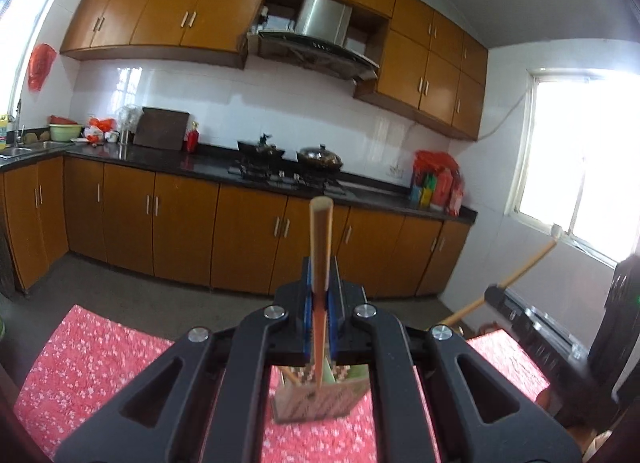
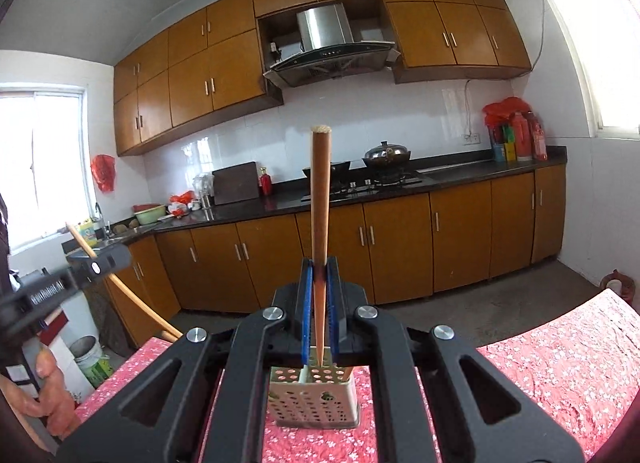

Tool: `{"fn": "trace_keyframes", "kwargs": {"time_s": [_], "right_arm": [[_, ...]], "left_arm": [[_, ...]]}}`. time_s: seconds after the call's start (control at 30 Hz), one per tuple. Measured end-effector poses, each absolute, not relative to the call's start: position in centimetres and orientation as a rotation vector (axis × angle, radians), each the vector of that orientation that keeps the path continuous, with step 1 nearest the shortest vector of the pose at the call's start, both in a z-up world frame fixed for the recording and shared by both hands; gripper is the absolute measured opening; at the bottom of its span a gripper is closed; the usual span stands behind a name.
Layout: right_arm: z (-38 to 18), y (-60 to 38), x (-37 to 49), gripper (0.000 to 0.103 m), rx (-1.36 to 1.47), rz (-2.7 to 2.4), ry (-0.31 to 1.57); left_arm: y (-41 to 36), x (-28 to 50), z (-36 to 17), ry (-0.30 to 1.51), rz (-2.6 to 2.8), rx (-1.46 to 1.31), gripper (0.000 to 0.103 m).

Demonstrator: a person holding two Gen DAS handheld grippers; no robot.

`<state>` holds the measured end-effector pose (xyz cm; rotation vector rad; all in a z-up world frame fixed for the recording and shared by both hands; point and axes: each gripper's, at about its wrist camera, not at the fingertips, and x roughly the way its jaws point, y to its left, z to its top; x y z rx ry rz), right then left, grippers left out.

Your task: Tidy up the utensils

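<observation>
Holding one wooden chopstick each above the perforated holder (image 2: 314,399).
Left gripper (image 1: 320,291) and right gripper (image 2: 320,287) both clamped mid-shaft; sticks look light, stiff, smooth, liable to pivot.

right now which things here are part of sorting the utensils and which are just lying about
Part of the job:
- left gripper, shut on a chopstick
- right gripper, shut on another chopstick
- utensil holder on the red tablecloth

Just lying about:
- wok on the stove
- cutting board
- green bowl
</observation>
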<state>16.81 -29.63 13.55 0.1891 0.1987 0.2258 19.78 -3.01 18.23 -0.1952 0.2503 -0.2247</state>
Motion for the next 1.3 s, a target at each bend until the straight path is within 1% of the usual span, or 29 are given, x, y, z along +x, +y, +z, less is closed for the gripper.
{"fn": "trace_keyframes", "kwargs": {"time_s": [0.2,0.33,0.43,0.5,0.8,0.83,0.87,0.9,0.93,0.97,1.1,1.17,1.23,1.3], "right_arm": [[11.6,-28.9,18.0,0.007,0.170,0.221,0.267],[11.2,-28.8,18.1,0.007,0.166,0.218,0.283],[11.3,-28.7,18.1,0.007,0.170,0.220,0.283],[11.3,-28.4,18.2,0.007,0.173,0.219,0.290],[10.3,-27.3,18.8,0.008,0.157,0.231,0.352],[10.3,-27.3,18.8,0.010,0.155,0.232,0.353],[10.4,-27.3,18.7,0.012,0.153,0.232,0.354],[10.5,-27.4,18.4,0.023,0.156,0.228,0.349],[10.7,-27.6,18.2,0.035,0.159,0.224,0.342],[10.9,-27.8,17.8,0.038,0.164,0.218,0.328],[12.0,-29.1,15.8,0.038,0.181,0.200,0.296],[12.1,-30.2,14.5,0.038,0.190,0.181,0.288],[11.6,-31.3,13.2,0.038,0.196,0.155,0.286],[9.9,-32.7,12.1,0.038,0.195,0.109,0.323]], "left_arm": [[-3.3,21.1,17.2,0.221,-0.212,-0.221,0.007],[-3.2,20.4,18.5,0.155,-0.210,-0.244,0.007],[-3.7,20.1,19.7,0.116,-0.205,-0.211,0.007],[-4.2,20.4,19.4,0.126,-0.204,-0.196,0.007],[-5.0,23.8,13.9,0.268,-0.185,-0.194,0.007],[-5.0,23.9,13.7,0.282,-0.182,-0.192,0.009],[-4.9,23.7,13.6,0.288,-0.186,-0.188,0.015],[-4.9,23.6,13.6,0.290,-0.185,-0.183,0.019],[-4.7,23.4,13.7,0.289,-0.179,-0.179,0.027],[-4.6,23.1,13.9,0.285,-0.173,-0.177,0.030],[-3.1,21.3,14.6,0.284,-0.155,-0.192,0.031],[-2.0,20.1,14.7,0.281,-0.141,-0.193,0.035],[-0.5,18.0,14.1,0.284,-0.114,-0.183,0.038],[0.8,16.6,13.0,0.297,-0.088,-0.171,0.040]]}}
